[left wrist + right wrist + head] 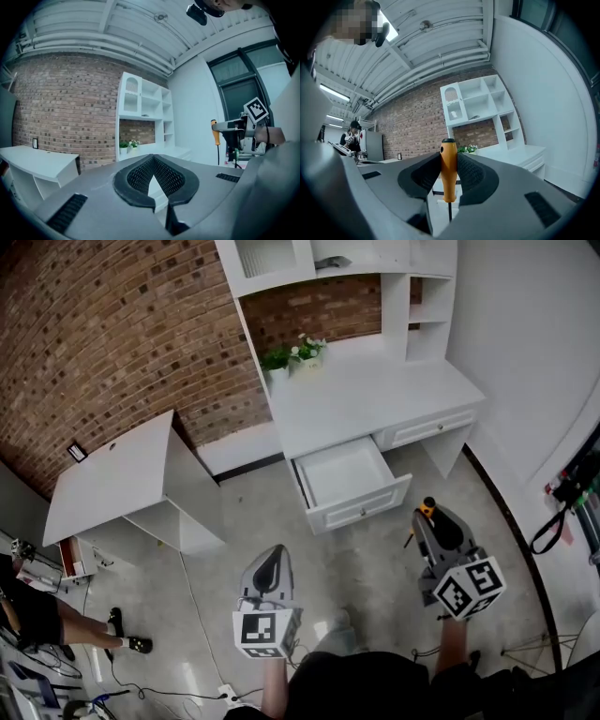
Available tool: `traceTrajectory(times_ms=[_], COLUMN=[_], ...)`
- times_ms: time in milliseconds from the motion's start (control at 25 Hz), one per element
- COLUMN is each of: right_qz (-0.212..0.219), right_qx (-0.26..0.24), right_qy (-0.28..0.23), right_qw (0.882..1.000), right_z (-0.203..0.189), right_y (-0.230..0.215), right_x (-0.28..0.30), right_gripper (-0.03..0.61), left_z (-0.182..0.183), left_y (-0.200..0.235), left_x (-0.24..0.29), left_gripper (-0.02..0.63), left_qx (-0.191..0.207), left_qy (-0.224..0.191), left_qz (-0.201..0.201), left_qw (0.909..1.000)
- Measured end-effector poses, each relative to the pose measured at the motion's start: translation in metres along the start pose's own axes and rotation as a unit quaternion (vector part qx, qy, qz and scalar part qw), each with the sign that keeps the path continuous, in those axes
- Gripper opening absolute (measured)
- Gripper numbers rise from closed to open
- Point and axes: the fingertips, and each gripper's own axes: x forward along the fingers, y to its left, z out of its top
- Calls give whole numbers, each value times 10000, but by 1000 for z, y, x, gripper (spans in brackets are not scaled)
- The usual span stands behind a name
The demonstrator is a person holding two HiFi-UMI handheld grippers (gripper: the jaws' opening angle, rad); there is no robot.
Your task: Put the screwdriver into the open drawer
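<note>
Presently, item at risk: an orange-handled screwdriver [448, 154] with a thin dark metal shaft. It stands upright, handle uppermost and shaft hanging below the jaws. It is not yet over the white open drawer [361, 510], but short of that drawer's front panel and off towards its right corner in the head view. Hazard one: the hanging shaft could strike the front panel if it is carried across too low. Hazard two: the smooth, rounded handle is pinched only at its sides, so a knock on the shaft would probably swing or slide it between the pads. Hazard three: a release from well above the drawer floor may let it bounce out or land on its tip; lowering it or laying it flat first seems wiser. Right gripper [449, 169]: jaws part-way apart, both ribbed black pads pressed on the handle, nothing else touched. Left gripper [153, 161]: pad tips closed together, nothing between them, short of the drawer's left front corner and clear of it.
</note>
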Motion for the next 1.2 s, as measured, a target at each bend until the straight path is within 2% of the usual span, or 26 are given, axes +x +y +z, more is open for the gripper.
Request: traceTrajectory(times_ms=[280,640,1040,1200], right_qz=[-118,-295,-295,-188], right_qx=[-27,9,112,185], right_qy=[98,122,355,514], right_qw=[9999,9995,9989,9983], right_z=[-3,-8,-25,-33], right_y=[-11,-25,-45,-61], right_x=[52,97,142,172], right_gripper=[114,114,114,114], left_z=[-2,-1,-24,-33], left_y=[29,44,55,64], left_x=[58,111,153,177], left_gripper=[9,9,8,8], left_qx=[-142,-141,-362,-499], left_qy=[80,39,369,523], left_qz=[-258,-638,-711,-620], left_qw=[9995,9979,9961,9955])
